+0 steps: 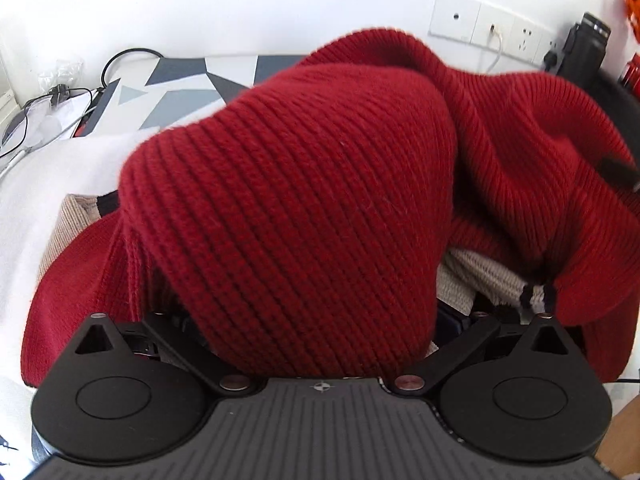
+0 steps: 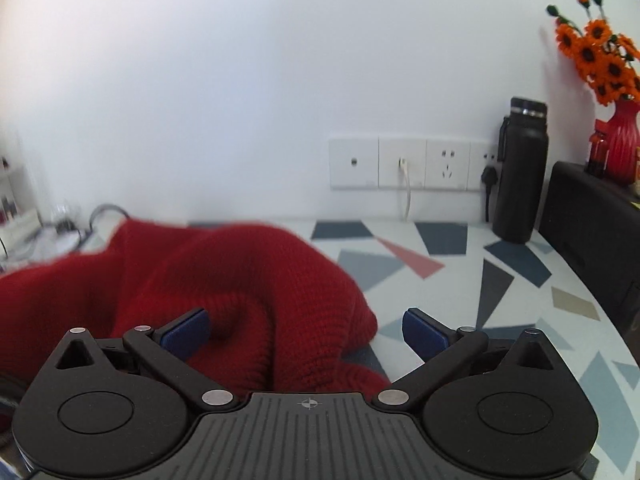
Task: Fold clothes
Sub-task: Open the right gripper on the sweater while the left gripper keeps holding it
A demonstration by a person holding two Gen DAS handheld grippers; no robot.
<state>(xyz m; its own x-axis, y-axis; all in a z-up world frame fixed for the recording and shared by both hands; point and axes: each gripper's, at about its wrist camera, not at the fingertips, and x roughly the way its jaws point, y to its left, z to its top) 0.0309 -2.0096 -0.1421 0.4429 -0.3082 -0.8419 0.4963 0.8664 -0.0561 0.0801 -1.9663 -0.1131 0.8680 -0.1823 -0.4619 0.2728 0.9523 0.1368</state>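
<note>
A dark red knitted sweater [image 1: 304, 200] with beige trim fills the left wrist view, bunched up and draped over my left gripper [image 1: 316, 328]. The cloth hides the left fingers, so their state does not show. In the right wrist view the same sweater [image 2: 224, 288] lies heaped on the patterned table [image 2: 460, 280], left of centre. My right gripper [image 2: 306, 332] is open, its blue pads [image 2: 188, 330] spread wide, with a fold of the sweater lying between them. The left pad touches the cloth; the right pad is over the table.
A white cloth [image 1: 52, 184] lies under the sweater at the left. Cables [image 1: 52, 100] sit at the back left. Wall sockets [image 2: 404, 162], a black bottle [image 2: 520, 172], a black box [image 2: 592, 232] and a red vase with orange flowers [image 2: 616, 120] stand at the back right.
</note>
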